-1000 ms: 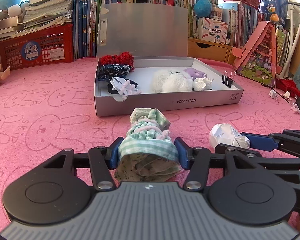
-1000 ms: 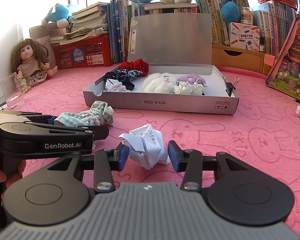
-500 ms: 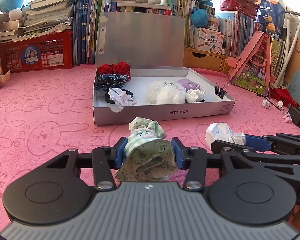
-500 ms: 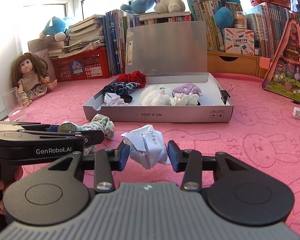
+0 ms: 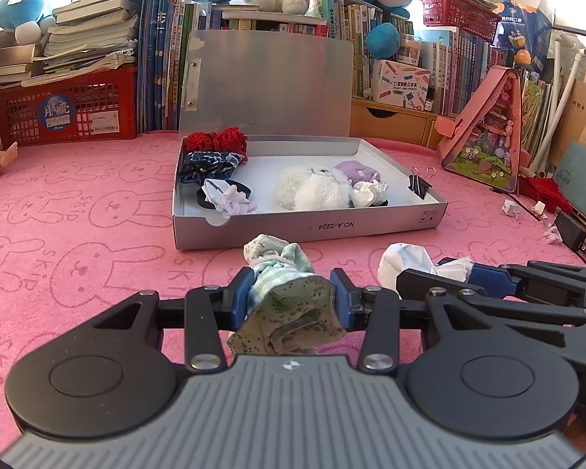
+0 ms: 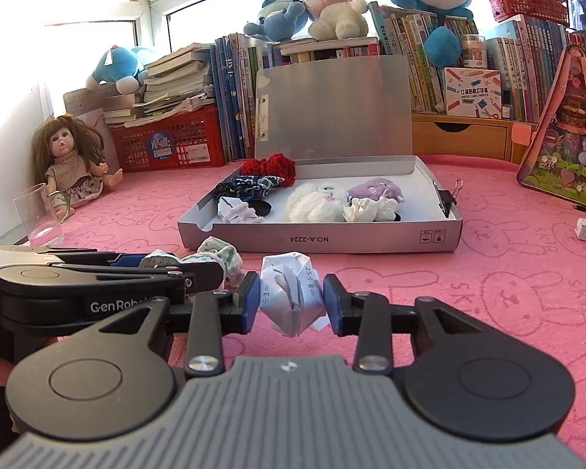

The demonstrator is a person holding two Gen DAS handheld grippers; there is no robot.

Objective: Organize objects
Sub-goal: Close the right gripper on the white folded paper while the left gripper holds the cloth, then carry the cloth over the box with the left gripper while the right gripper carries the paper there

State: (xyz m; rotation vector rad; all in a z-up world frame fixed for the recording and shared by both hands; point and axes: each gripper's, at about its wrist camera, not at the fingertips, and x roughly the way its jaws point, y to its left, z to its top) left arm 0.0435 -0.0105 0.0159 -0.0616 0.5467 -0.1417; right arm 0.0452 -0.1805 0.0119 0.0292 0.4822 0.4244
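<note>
Each claw grips one stray item just in front of the open grey file box [image 5: 308,230], which lies on the pink rabbit-print surface [image 5: 78,211]. That suits a short carry into the box, where other soft items already lie: a white plush toy [image 5: 312,191], a red knitted piece [image 5: 215,142] and a dark blue patterned cloth [image 5: 209,164]. The left claw [image 5: 291,299] is nearly closed, its blue pads pressing both sides of a rolled green cloth bundle [image 5: 289,301]. The right claw [image 6: 291,299] is likewise narrow, pinching a crumpled paper ball [image 6: 291,297] printed with sums. Compared with a second ago, both claws' jaws have just been closing: the gaps beside the cloth and paper are gone, and the cloth is squeezed narrower. Both items appear lifted slightly clear of the surface, though that is hard to confirm.
</note>
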